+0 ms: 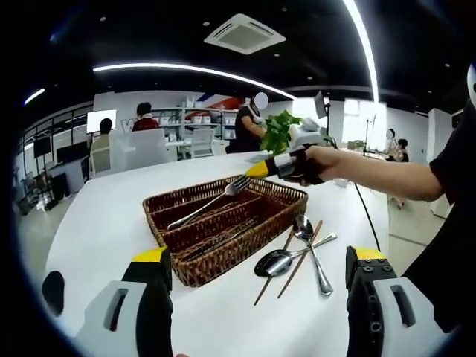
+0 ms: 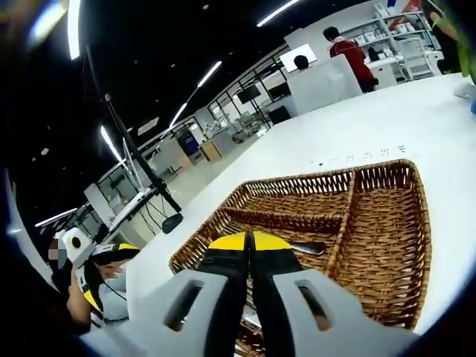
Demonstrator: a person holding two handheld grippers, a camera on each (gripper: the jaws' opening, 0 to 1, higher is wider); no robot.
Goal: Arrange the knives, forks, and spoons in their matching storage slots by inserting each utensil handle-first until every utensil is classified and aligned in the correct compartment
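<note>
A brown wicker basket with long slots sits on the white table. My right gripper, held in a hand, is shut on a fork that slants down into a far slot, handle lowest. Several utensils lie in the near slot. Two spoons and thin brown sticks lie on the table right of the basket. My left gripper stands open near the table's front, holding nothing. In the right gripper view the jaws are pressed together over the basket, with a bit of the fork beside them.
The person's forearm reaches in from the right above the table. A green plant stands at the table's far side. People sit and stand at desks in the background. Bare white tabletop lies left of and behind the basket.
</note>
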